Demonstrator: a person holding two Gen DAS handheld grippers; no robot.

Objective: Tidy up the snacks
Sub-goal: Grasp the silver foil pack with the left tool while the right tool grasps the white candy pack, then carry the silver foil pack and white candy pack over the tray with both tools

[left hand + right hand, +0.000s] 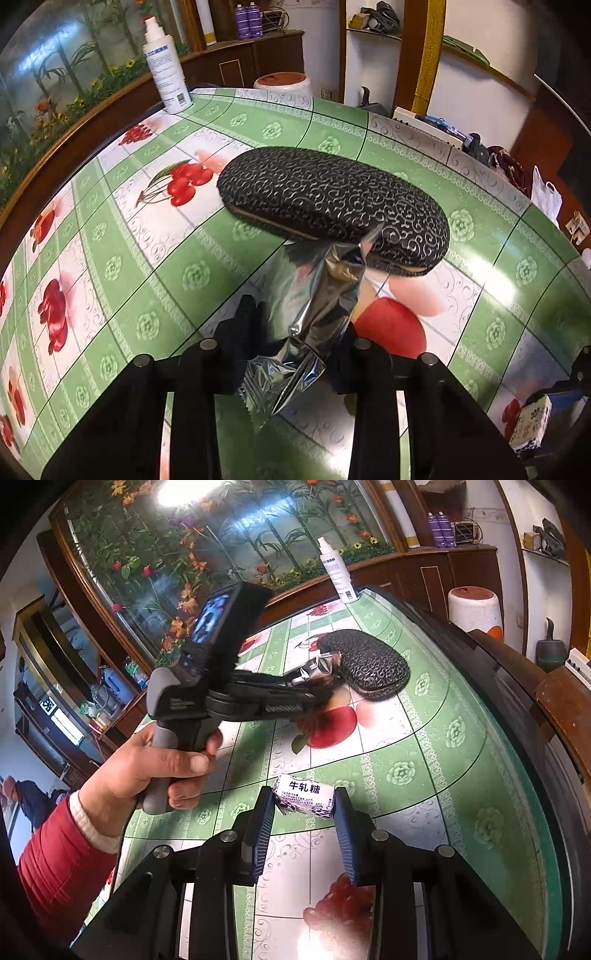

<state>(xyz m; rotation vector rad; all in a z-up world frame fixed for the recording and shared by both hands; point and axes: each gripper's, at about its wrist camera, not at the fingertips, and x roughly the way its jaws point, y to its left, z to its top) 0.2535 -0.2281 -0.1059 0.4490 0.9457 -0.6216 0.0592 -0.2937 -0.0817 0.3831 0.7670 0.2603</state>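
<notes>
My left gripper (295, 332) is shut on a crinkled silver foil snack packet (317, 306) and holds it above the table, right in front of a black patterned glasses case (332, 199). The packet's top end touches or overlaps the case's near edge. In the right wrist view the left gripper (314, 686) reaches toward the same case (369, 662) with the foil packet (314, 668) at its tip. My right gripper (304, 805) is shut on a white nougat candy (304, 794) with black Chinese print, low over the tablecloth.
The table (122, 295) has a glossy green and white fruit-print cloth. A white spray bottle (166, 70) stands at the far corner. A blue-and-white patterned box (532, 424) sits at the right edge. A wooden cabinet and a red-topped stool (474, 607) stand beyond.
</notes>
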